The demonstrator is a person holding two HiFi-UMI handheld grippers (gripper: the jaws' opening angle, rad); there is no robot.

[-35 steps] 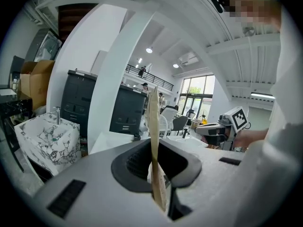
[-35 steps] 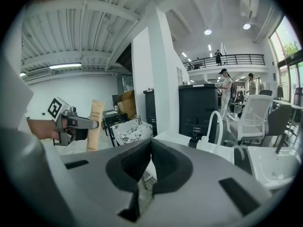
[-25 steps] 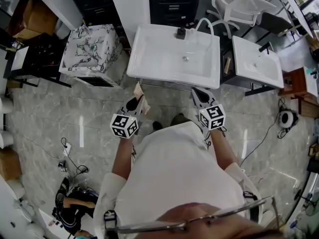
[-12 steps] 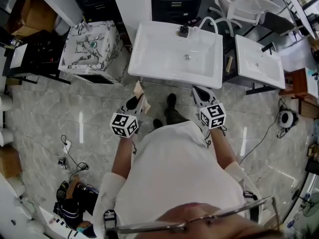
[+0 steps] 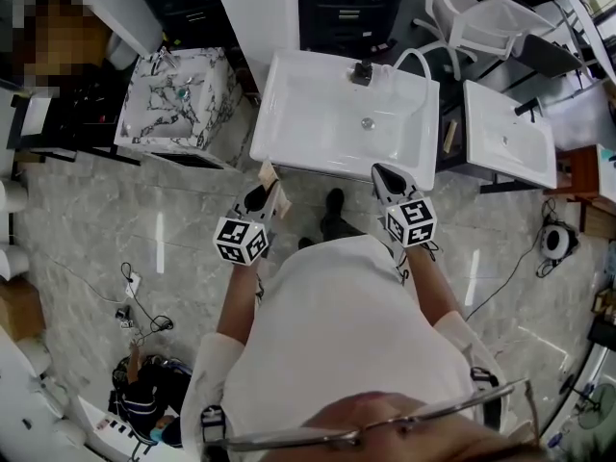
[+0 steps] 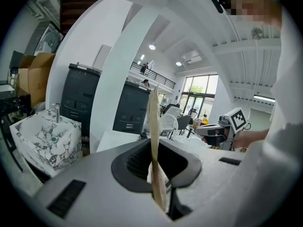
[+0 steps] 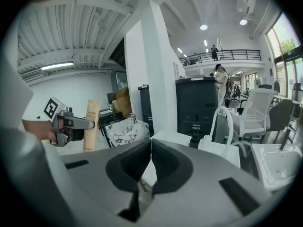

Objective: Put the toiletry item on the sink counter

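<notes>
My left gripper (image 5: 261, 196) is shut on a thin tan toiletry packet (image 5: 269, 183). In the left gripper view the packet (image 6: 154, 145) stands edge-on between the jaws; the right gripper view shows its printed tan face (image 7: 91, 125). The white sink (image 5: 346, 115) lies just ahead of both grippers, its black faucet (image 5: 362, 72) at the far rim. My right gripper (image 5: 385, 180) hovers before the sink's front right corner, shut with nothing in it, as its own view (image 7: 150, 150) confirms.
A marble-patterned basin (image 5: 174, 95) stands to the left of the white sink and a second white sink (image 5: 507, 139) to the right. A white pillar (image 5: 250, 8) rises behind. White chairs (image 5: 481, 12) sit at the back right. Cables (image 5: 135, 301) lie on the tiled floor.
The view has shifted slightly, with the sink sliding right and down in frame. The person's foot has stepped forward under the sink's front edge. Both grippers keep their pose.
</notes>
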